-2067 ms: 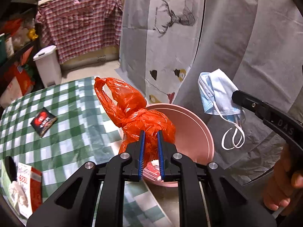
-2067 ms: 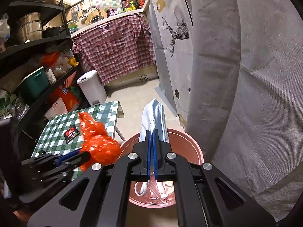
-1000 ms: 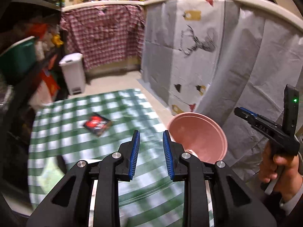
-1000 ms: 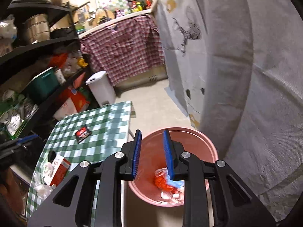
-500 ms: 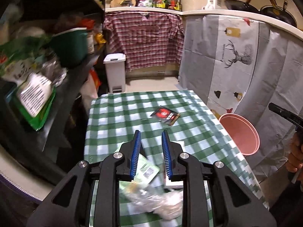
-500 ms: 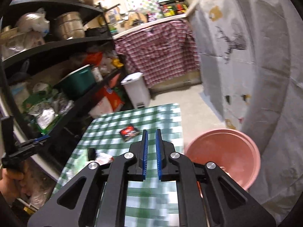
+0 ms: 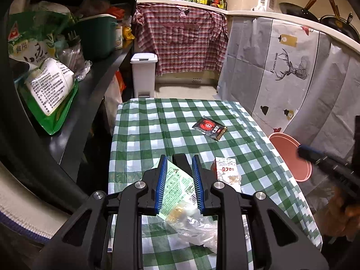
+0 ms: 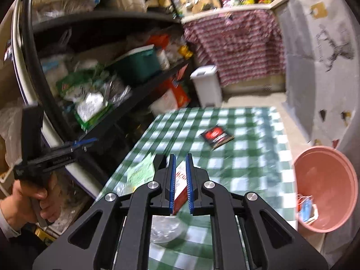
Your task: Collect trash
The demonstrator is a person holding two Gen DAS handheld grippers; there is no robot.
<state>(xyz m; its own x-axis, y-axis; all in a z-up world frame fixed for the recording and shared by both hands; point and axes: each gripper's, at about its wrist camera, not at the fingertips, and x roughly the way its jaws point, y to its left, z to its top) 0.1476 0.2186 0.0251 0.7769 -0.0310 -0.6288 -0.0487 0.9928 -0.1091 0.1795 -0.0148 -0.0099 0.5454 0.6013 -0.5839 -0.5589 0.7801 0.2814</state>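
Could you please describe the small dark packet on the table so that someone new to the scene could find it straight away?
Start at the table with the green-and-white checked cloth. Past the two wrappers near its front edge, the black packet lies flat and alone toward the far right, on the pink bin's side. It is the only dark item, with a red round emblem; the green wrapper and the red-and-white wrapper are pale.

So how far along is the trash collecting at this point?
Partly done: the pink bin already holds some trash, a blue piece among it. In hand: nothing yet; the left tool hovers open over the green wrapper, and the right tool, whose jaws have just been closing, has the red-and-white packet in line between them, not clamped. Left: both of those plus the black sachet.
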